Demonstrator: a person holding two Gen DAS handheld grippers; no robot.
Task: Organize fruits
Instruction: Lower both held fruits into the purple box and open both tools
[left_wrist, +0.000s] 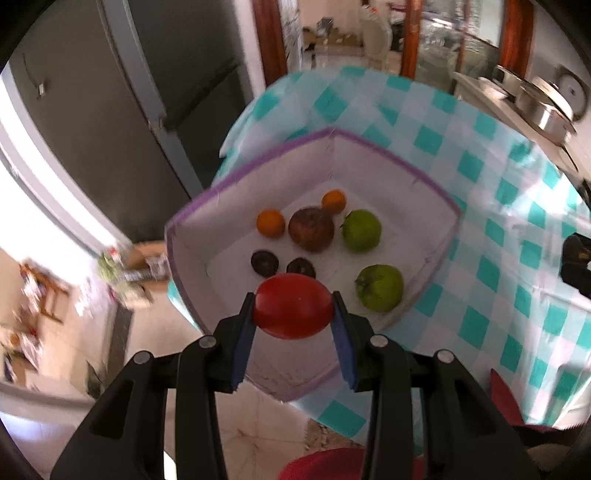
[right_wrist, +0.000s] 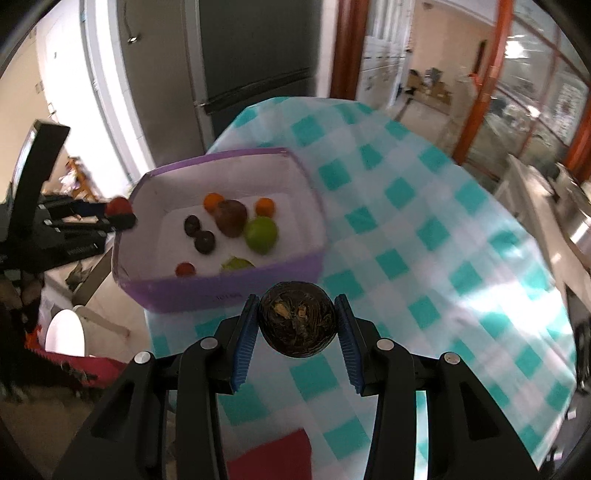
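Observation:
My left gripper (left_wrist: 293, 312) is shut on a red tomato (left_wrist: 291, 311) and holds it above the near rim of a purple-edged white box (left_wrist: 402, 162). The box holds two oranges (left_wrist: 270, 222), a brown fruit (left_wrist: 311, 229), two green fruits (left_wrist: 361, 230) and two dark fruits (left_wrist: 264, 263). My right gripper (right_wrist: 295, 325) is shut on a dark round fruit (right_wrist: 296, 324) above the checked tablecloth, just in front of the box (right_wrist: 221, 291). The left gripper with the tomato (right_wrist: 119, 206) shows at the box's left rim in the right wrist view.
The table has a teal and white checked cloth (right_wrist: 424, 229). A grey fridge (left_wrist: 92, 122) stands behind it. Steel pots (left_wrist: 543, 107) sit on a counter to the right. A red object (right_wrist: 273, 458) lies at the table's near edge.

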